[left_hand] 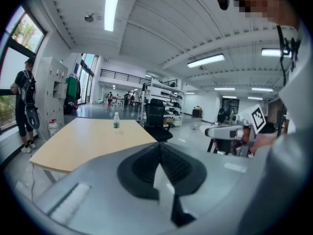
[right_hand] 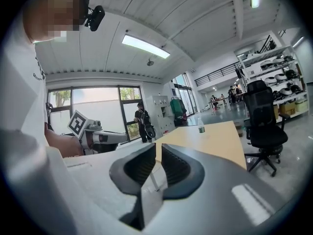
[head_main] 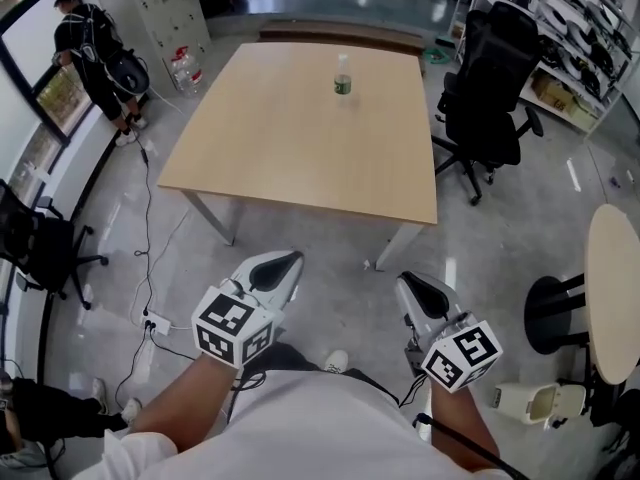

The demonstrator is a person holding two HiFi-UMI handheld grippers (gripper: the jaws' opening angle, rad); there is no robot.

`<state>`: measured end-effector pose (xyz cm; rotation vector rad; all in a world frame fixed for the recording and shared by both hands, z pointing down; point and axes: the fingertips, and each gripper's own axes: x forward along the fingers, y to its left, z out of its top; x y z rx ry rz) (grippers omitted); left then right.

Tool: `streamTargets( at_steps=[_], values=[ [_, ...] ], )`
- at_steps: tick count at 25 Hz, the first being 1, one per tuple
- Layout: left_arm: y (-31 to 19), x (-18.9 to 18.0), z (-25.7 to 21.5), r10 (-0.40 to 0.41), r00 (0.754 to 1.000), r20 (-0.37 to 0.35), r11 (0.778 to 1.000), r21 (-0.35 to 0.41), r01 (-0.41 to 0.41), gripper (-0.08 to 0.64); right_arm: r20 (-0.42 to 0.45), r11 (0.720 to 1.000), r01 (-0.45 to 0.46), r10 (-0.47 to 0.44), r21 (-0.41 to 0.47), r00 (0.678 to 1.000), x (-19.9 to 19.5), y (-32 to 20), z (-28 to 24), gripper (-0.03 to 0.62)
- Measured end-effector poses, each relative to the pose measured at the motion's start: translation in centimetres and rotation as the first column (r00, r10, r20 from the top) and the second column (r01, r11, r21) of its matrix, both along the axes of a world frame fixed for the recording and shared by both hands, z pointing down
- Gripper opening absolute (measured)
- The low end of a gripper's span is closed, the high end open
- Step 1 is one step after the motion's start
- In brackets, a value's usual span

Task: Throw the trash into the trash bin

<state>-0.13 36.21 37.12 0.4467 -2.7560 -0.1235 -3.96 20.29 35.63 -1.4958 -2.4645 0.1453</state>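
- One clear plastic bottle with a green label [head_main: 343,76]: upright on the far part of the rectangular light-wood surface [head_main: 300,158], well apart from both grippers.
- One white plastic trash bin [head_main: 540,402]: on the floor at near right, just beside the round pale table [head_main: 612,298] (well apart from the bottle).
- One left gripper [head_main: 288,260]: held near, short of the surface's near edge; fingers [left_hand: 142,163] closed together, nothing between them.
- One right gripper [head_main: 405,280]: alongside it; fingers [right_hand: 178,165] slightly apart, the narrow gap empty.
- One black office chair [head_main: 490,88]: right of the surface.
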Motion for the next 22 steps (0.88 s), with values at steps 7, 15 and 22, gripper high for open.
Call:
streamTargets(
  at_steps=[7, 15, 22],
  values=[
    [1.2, 0.3, 0.3, -0.035, 0.999, -0.024, 0.999, -0.018, 0.035, 0.008, -0.025, 0.999, 0.049, -0.050, -0.008, 0.998, -0.2, 1.8, 1.1, 0.048],
    [2.9, -1.5, 1.7, -0.033, 0.999, -0.042, 0.999, 0.006, 0.034, 0.008, -0.049, 0.999, 0.040, -0.040, 0.000, 0.998, -1.8, 3.7, 2.0, 0.048],
    [5.0, -3.5, 3.0, -0.023, 0.999, -0.047, 1.000, 0.013, 0.023, 0.008, -0.090, 1.000, 0.017, -0.015, 0.018, 0.996, -3.9, 5.7, 3.9, 0.048]
  ],
)
